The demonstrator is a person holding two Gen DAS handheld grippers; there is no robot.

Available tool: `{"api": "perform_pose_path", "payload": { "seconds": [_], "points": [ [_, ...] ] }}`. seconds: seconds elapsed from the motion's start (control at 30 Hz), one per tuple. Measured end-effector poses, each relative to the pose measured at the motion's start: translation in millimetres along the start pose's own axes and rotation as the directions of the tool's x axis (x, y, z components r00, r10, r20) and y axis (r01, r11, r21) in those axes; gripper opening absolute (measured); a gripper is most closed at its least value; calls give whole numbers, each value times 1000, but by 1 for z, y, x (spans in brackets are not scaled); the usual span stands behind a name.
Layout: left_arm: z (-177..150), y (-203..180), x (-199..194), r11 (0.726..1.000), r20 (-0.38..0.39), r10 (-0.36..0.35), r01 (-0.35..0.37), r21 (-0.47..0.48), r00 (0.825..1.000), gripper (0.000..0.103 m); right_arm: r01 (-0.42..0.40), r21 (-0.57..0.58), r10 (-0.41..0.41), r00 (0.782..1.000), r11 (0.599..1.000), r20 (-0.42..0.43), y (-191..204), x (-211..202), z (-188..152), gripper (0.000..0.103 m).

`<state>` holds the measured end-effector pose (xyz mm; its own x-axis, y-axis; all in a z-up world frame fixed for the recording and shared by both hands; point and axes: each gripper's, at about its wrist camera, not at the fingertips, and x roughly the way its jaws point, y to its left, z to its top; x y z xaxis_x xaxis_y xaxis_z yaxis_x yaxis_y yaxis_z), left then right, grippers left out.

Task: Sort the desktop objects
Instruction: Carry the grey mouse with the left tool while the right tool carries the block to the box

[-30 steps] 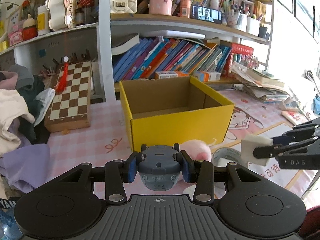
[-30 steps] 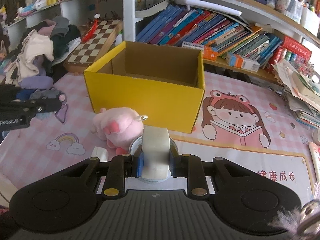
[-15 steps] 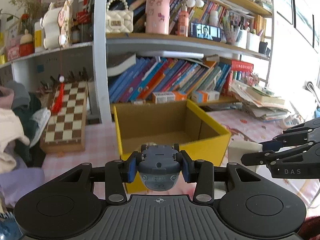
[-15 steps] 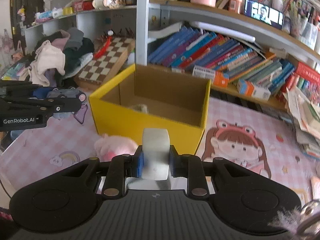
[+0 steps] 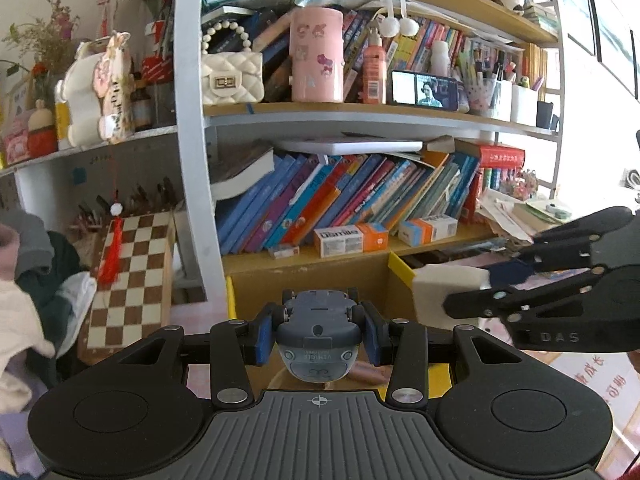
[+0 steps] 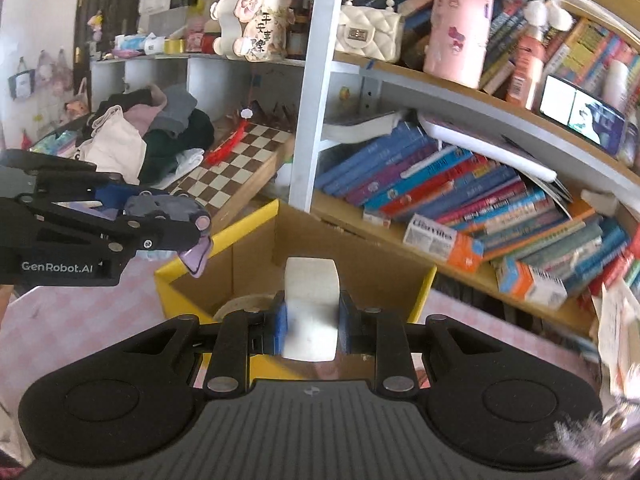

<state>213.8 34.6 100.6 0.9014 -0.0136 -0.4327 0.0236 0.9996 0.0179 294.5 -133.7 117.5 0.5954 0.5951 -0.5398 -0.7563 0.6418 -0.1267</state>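
My left gripper [image 5: 316, 334] is shut on a grey-blue toy car [image 5: 317, 332], held over the near edge of the yellow cardboard box [image 5: 400, 270]. It also shows in the right wrist view [image 6: 168, 216], at the box's left corner. My right gripper [image 6: 311, 320] is shut on a white eraser block [image 6: 310, 312], held above the box [image 6: 224, 240]. The block shows in the left wrist view [image 5: 444, 292] over the box's right side. A roll of tape [image 6: 240, 304] lies inside the box.
A bookshelf with leaning books [image 5: 340, 200] stands right behind the box. A chessboard [image 5: 132, 276] leans at the left beside a pile of clothes [image 6: 136, 140]. Small cartons [image 5: 350, 239] lie on the lower shelf. A pink checked mat [image 6: 80, 320] covers the table.
Both grippers rose and moved forward with their objects, from the table in front of the box to above it. The pink plush toy dropped out of sight below.
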Motion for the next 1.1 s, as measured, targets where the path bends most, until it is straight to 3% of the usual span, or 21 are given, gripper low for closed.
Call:
{"api": "perform_pose_path", "payload": {
  "seconds": [0.33, 0.5, 0.87, 1.1],
  "points": [
    [13, -2, 64, 999, -87, 23, -19, 45, 996, 41, -21, -79, 19, 1000, 997, -24, -33, 64, 23, 23],
    [13, -4, 99, 994, -159, 47, -30, 105, 986, 41, -46, -127, 33, 994, 991, -104, -43, 107, 23, 23],
    [16, 4, 160, 988, -253, 89, -53, 144, 963, 41, -130, -276, 46, 955, 952, -292, -41, 182, 16, 23],
    [8, 6, 193, 988, -343, 93, -44, 147, 935, 41, -173, -306, 49, 926, 936, -374, -38, 203, 9, 24]
  ]
}}
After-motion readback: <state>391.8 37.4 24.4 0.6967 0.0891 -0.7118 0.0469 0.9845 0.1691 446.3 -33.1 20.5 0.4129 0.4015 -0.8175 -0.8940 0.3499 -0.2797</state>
